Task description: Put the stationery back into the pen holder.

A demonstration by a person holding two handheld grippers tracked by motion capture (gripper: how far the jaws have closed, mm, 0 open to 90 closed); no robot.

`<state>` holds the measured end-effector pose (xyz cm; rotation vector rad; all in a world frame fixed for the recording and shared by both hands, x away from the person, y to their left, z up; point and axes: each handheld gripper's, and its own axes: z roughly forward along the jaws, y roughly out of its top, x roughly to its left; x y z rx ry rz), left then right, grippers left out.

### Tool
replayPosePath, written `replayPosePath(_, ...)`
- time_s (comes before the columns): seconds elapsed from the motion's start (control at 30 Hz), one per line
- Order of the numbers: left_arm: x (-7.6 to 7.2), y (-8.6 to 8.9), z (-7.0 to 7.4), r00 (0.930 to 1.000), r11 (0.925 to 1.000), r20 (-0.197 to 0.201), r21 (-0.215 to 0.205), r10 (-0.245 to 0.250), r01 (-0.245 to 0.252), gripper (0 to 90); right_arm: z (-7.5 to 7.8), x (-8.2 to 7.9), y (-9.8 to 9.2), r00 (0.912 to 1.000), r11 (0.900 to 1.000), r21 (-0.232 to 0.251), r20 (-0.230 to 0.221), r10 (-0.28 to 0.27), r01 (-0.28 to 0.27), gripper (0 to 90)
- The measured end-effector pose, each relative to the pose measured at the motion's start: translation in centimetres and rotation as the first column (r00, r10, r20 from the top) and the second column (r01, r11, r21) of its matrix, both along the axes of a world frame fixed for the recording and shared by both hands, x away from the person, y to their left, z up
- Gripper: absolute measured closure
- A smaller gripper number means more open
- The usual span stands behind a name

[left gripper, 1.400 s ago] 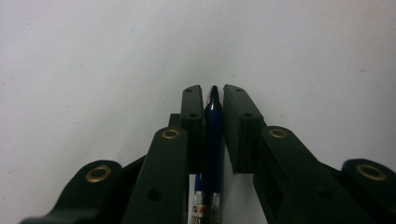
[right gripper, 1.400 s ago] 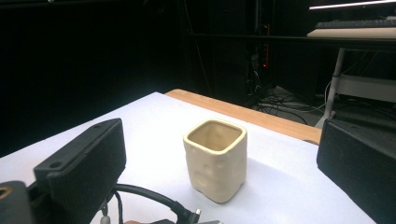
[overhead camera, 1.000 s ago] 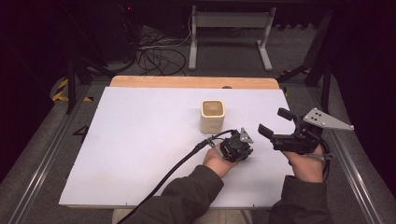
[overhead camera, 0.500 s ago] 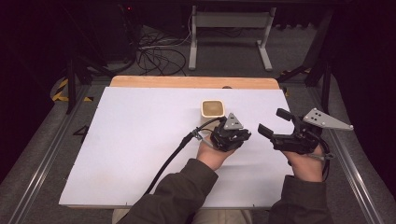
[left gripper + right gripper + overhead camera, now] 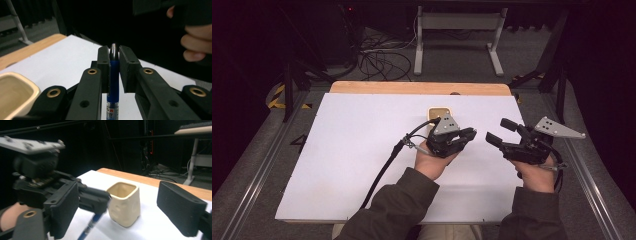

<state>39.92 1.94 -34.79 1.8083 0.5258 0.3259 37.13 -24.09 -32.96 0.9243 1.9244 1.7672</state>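
The left hand-held gripper [image 5: 113,53] clamps a blue pen [image 5: 113,85] upright near its dark tip, lifted beside the cream cup [image 5: 124,202] on the worktop [image 5: 362,150], likely for dropping in. The right hand-held gripper [image 5: 502,132], empty, has just been narrowing its jaws.

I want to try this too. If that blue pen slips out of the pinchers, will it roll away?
Probably a little: the blue pen looks round and smooth, so it could roll on the flat white table. It seems stiff and light. The left gripper pinches only its top end, so it might swing.
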Motion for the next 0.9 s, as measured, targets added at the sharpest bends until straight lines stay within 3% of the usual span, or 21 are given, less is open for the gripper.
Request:
replayPosePath(0.27, -0.4, 1.0, 1.0, 0.9999, 0.9969, 0.013, -0.079, 0.001, 0.000, 80.0, -0.7, 0.6, 0.7, 0.9985, 0.999, 0.011, -0.029, 0.047, -0.047, 27.1)
replayPosePath(0.33, -0.5, 1.2, 1.2, 1.0000, 0.9947, 0.009, -0.103, -0.002, 0.003, 80.1, -1.0, 0.9, 0.9, 0.9957, 0.996, 0.033, -0.039, 0.084, -0.083, 31.1)
replayPosePath(0.6, -0.9, 1.6, 2.0, 0.9993, 0.9878, 0.037, -0.155, 0.005, 0.001, 80.0, -2.0, 1.6, 2.3, 0.9848, 0.987, 0.040, -0.068, 0.160, -0.157, 37.9)
replayPosePath(0.73, -1.0, 1.8, 2.2, 0.9984, 0.9844, 0.053, -0.176, 0.020, -0.010, 80.1, -2.3, 1.8, 2.9, 0.9772, 0.979, 0.057, -0.078, 0.198, -0.194, 41.6)
replayPosePath(0.9, -1.2, 1.9, 2.4, 0.9982, 0.9787, 0.053, -0.205, 0.026, -0.014, 80.1, -2.7, 2.1, 3.5, 0.9641, 0.964, 0.118, -0.093, 0.249, -0.238, 44.7)
